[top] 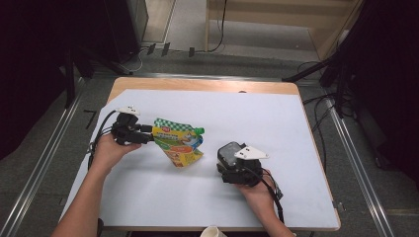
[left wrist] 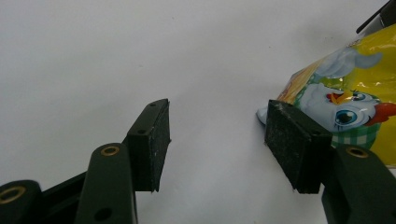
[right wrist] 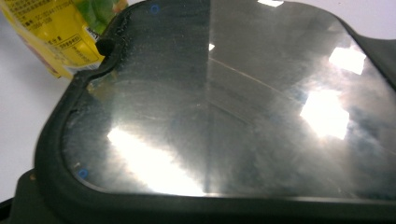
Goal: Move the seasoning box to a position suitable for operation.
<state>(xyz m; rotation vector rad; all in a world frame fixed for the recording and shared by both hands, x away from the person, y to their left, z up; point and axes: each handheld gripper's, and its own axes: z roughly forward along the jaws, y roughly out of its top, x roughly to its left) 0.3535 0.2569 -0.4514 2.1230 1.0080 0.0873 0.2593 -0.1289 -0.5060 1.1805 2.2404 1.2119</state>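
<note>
A yellow spouted pouch [top: 178, 143] with a green cap [top: 199, 131] and a cartoon chicken print lies tilted on the white sheet, left of centre. My left gripper [top: 148, 134] is at its left edge, open. In the left gripper view the pouch [left wrist: 345, 102] has one corner just behind the right pad [left wrist: 287, 140], and nothing lies between the pads of the left gripper [left wrist: 217, 140]. My right gripper [top: 232, 160] is to the right of the pouch, with a dark glossy panel [top: 230, 150] at its front. That panel [right wrist: 224, 107] has a black rubbery rim and hides the jaws.
The white sheet [top: 212, 106] covers a wooden table [top: 197, 85]. A paper cup [top: 212, 231] stands at the near edge. Cables and metal floor rails run along both sides of the table, and dark stands rise beyond the far corners.
</note>
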